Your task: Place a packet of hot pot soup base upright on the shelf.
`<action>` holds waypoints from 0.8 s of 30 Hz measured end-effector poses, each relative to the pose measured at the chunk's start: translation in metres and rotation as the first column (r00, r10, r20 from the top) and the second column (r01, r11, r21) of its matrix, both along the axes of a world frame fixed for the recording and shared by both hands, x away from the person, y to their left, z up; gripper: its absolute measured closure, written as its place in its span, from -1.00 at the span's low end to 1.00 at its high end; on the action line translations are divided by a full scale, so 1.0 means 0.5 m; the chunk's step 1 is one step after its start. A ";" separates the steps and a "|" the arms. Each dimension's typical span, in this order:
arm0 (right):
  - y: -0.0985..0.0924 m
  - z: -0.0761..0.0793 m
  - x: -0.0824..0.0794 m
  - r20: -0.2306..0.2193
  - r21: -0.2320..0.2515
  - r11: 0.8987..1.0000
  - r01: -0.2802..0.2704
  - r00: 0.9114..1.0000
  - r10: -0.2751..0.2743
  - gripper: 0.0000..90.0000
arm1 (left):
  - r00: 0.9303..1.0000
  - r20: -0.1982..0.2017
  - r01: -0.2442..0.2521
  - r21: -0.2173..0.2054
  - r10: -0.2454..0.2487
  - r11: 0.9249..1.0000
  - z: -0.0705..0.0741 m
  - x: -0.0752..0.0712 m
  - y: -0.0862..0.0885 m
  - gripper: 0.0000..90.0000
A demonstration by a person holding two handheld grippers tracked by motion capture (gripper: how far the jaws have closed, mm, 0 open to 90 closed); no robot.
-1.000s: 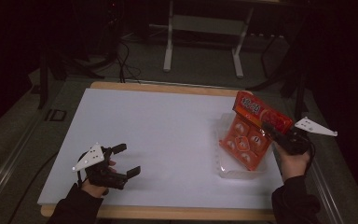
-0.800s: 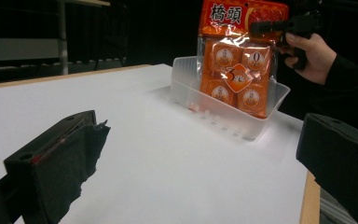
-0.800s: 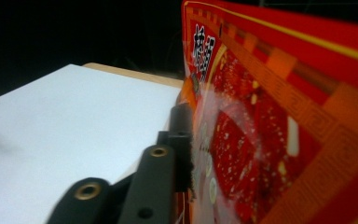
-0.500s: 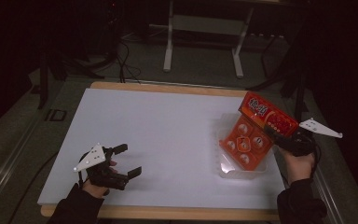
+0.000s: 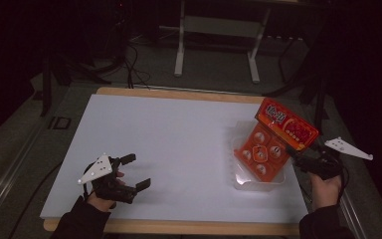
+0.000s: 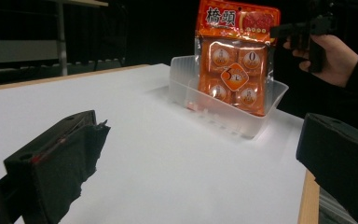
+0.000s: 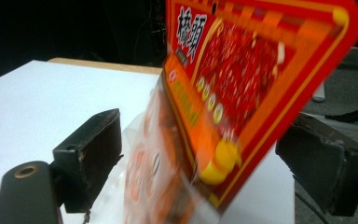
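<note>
While standing in the tray, the packet sits between the right gripper's parted jaws — untouched.

Packet in tray (table's right).

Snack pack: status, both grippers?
Left gripper open, idle on table. Right gripper at snack pack, grip unclear. Pack upright in clear tray. Nothing blocking.

A glossy orange plastic snack packet stands in a translucent, smooth plastic tray on a matt white tabletop edged in pale wood.
</note>
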State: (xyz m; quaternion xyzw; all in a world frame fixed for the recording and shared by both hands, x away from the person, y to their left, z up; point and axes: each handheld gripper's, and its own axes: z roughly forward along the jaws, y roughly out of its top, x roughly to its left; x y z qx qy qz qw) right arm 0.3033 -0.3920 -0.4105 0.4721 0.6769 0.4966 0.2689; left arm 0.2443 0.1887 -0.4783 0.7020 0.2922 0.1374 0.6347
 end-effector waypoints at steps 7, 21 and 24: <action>0.001 -0.010 -0.043 -0.020 -0.015 1.000 0.016 1.000 -0.016 -0.67 | 1.000 0.002 0.000 -0.001 0.000 1.000 0.001 -0.001 0.001 -1.00; 0.035 -0.017 -0.117 -0.001 -0.041 0.998 -0.038 0.999 0.038 -0.67 | 1.000 0.005 0.001 0.008 -0.001 1.000 0.000 -0.003 0.000 -1.00; 0.050 -0.011 -0.128 0.013 -0.042 0.997 -0.061 0.998 0.061 -0.67 | 1.000 0.005 0.003 0.005 -0.003 1.000 0.000 -0.004 0.000 -1.00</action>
